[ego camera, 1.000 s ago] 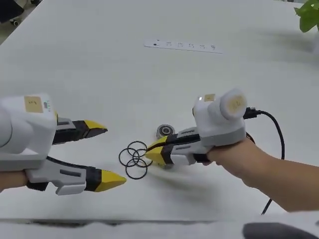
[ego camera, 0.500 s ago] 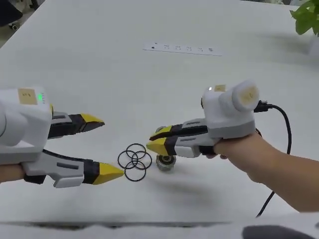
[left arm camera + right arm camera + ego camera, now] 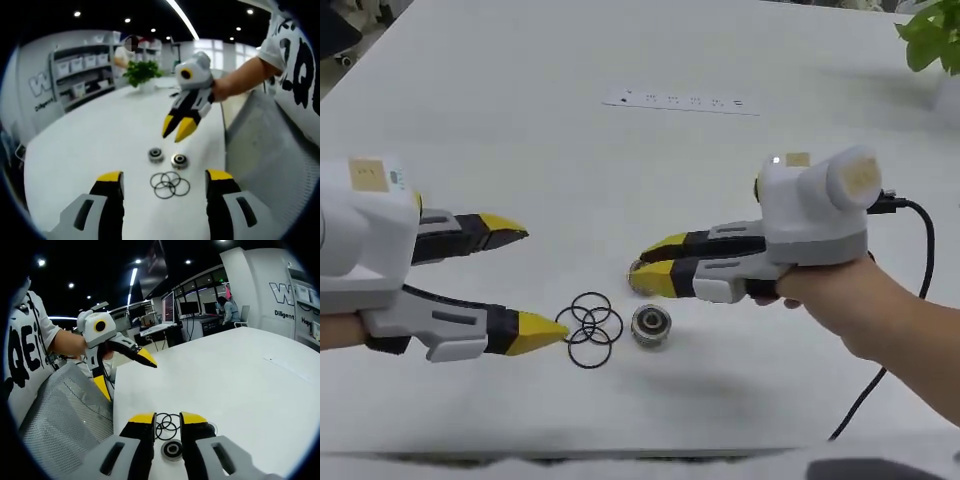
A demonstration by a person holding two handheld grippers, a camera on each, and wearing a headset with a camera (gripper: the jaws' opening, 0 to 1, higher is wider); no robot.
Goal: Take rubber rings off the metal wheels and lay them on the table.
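Observation:
Several black rubber rings [image 3: 588,328] lie overlapping on the white table [image 3: 620,170]. A metal wheel [image 3: 650,323] lies flat just right of them. A second wheel [image 3: 636,274] is partly hidden behind my right gripper's tips. My right gripper [image 3: 649,264] hovers above the wheels, its jaws a narrow gap apart with nothing between them. Through that gap I look down on the rings [image 3: 167,426] and a wheel [image 3: 173,449]. My left gripper [image 3: 530,283] stands wide open left of the rings, its lower tip almost touching them. From it I see the rings [image 3: 170,184], both wheels [image 3: 155,154] [image 3: 179,160] and the right gripper [image 3: 178,127].
A white power strip [image 3: 680,100] lies at the far middle of the table. A green plant [image 3: 930,40] stands at the far right corner. The right gripper's black cable [image 3: 910,290] trails off to the right. The table's near edge runs along the bottom.
My right gripper has lifted and drawn back to the right, away from the rings. The wheel it was over now lies in plain sight beside them. The left gripper has barely moved.

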